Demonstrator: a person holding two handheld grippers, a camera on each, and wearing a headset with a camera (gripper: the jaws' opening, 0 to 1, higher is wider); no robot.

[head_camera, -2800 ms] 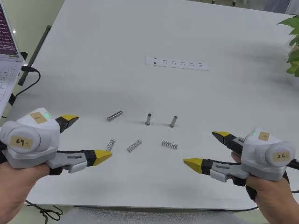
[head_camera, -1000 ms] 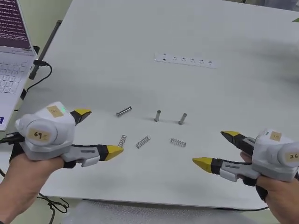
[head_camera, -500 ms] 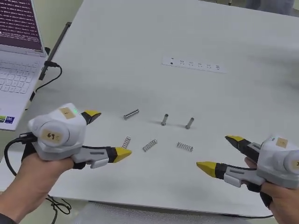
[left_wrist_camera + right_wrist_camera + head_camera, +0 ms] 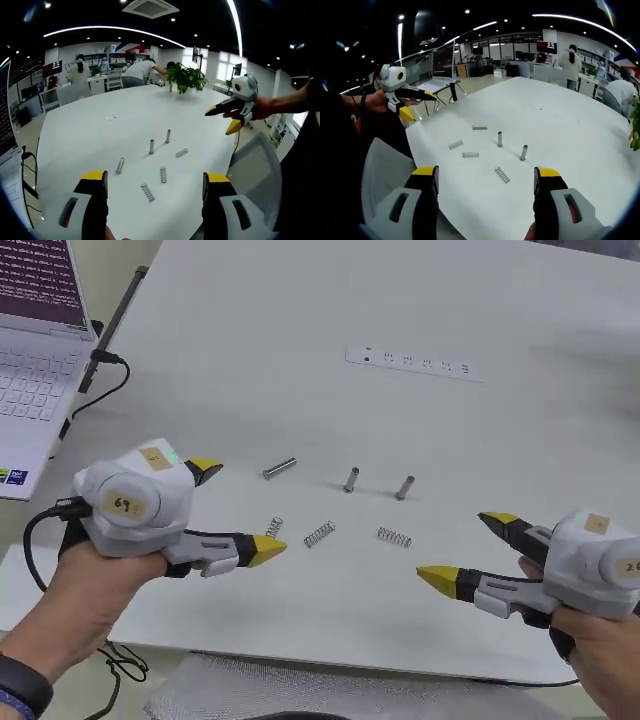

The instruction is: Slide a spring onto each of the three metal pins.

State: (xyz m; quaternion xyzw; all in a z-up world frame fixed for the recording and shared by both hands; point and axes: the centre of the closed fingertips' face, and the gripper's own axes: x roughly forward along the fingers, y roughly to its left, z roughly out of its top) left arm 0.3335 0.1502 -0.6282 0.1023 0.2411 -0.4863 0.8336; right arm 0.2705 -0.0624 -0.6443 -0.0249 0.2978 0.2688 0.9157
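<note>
Left gripper (image 4: 238, 508): jaws wide apart, nothing between them. Held in a hand over the near-left part of the table (image 4: 300, 330). In the head view its lower yellow tip sits just beside the left spring.
Right gripper (image 4: 463, 548): jaws wide apart, holding nothing. Held in a hand over the near-right edge, to the right of the springs and apart from them.
Lying pin (image 4: 279, 468): flat on its side on the table, leftmost of the three pins, bare.
Middle pin (image 4: 351, 479): standing on end, bare.
Right pin (image 4: 404, 487): standing on end near the middle pin, bare.
Left spring (image 4: 273, 527): lying loose on the table, nearer the person than the lying pin.
Middle spring (image 4: 319, 533): lying loose, between the other two springs, nearer the person than the middle pin.
Right spring (image 4: 394, 536): lying loose, nearer the person than the right pin.
Springs and pins: two rows, none touching; no spring sits on a pin.
Power strip (image 4: 415, 364): white, flat on the table well beyond the pins.
Laptop (image 4: 35, 340): open, at the far left, with a black cable (image 4: 95, 400) beside it.
</note>
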